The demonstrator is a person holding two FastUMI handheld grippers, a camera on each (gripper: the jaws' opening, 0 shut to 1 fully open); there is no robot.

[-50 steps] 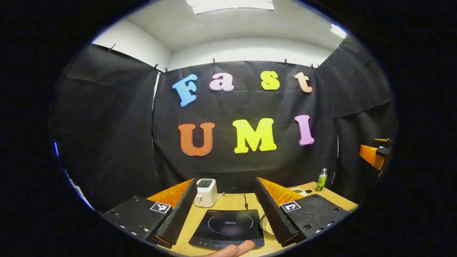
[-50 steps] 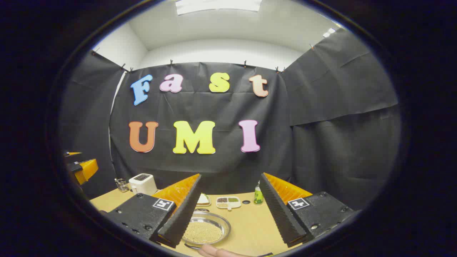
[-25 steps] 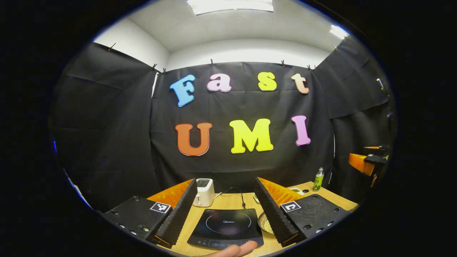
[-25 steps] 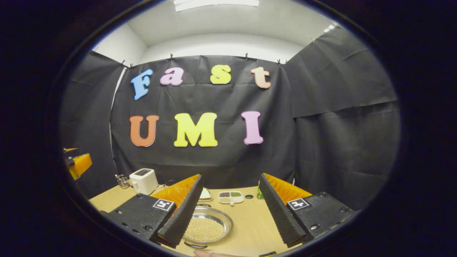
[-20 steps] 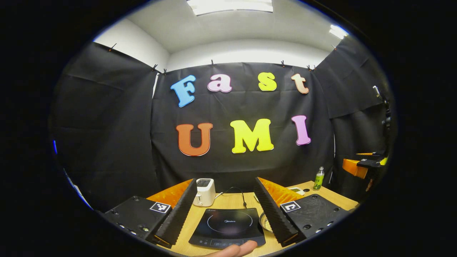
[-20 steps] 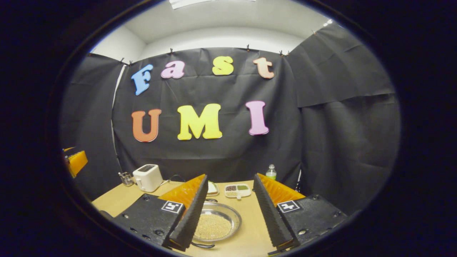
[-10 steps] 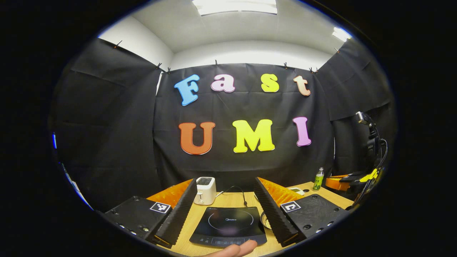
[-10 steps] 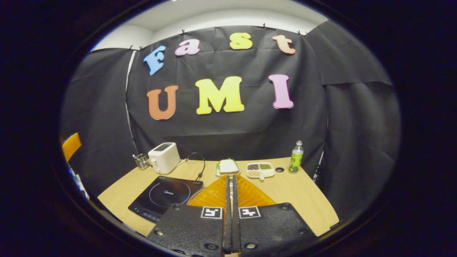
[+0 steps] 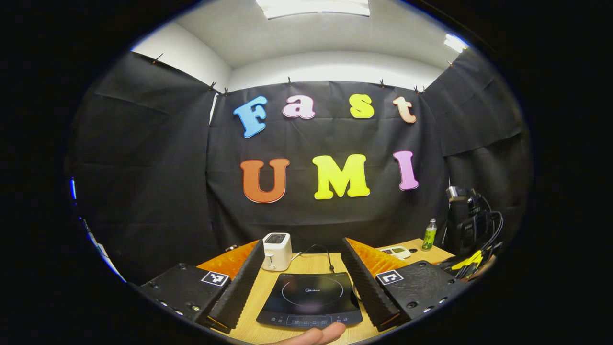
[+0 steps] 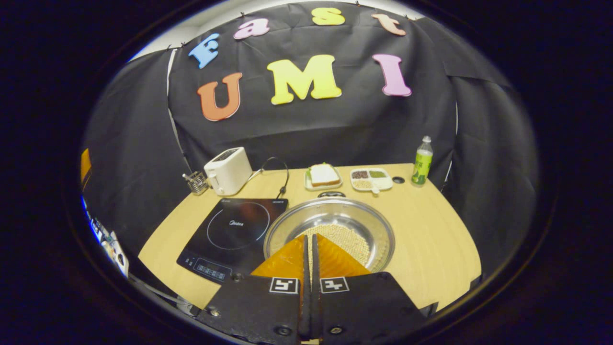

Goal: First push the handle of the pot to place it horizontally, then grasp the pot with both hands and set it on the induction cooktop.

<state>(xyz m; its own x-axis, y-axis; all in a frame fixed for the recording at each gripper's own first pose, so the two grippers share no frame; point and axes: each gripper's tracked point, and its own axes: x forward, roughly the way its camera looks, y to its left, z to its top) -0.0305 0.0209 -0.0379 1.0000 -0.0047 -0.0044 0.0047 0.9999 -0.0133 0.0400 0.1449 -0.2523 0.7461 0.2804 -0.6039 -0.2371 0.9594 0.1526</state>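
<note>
A steel pot (image 10: 335,218) with pale beans in it sits on the wooden table, just right of the black induction cooktop (image 10: 230,230). One dark handle (image 10: 331,194) shows at its far rim. My right gripper (image 10: 309,235) is shut with nothing between its fingers, and hangs over the pot's near rim, whose near side it hides. My left gripper (image 9: 302,241) is open and frames the cooktop (image 9: 309,297) from the front. A sliver of the pot's rim (image 9: 355,290) shows beside its right finger.
A white toaster (image 10: 229,170), a wire holder (image 10: 195,183), a plate with a sandwich (image 10: 323,176), a divided dish (image 10: 371,178) and a green bottle (image 10: 421,166) line the table's far edge (image 10: 445,249). A person's fingertip (image 9: 316,334) lies before the cooktop.
My right gripper went from open to shut, then rose and tipped down over the pot. The left gripper has hardly moved.
</note>
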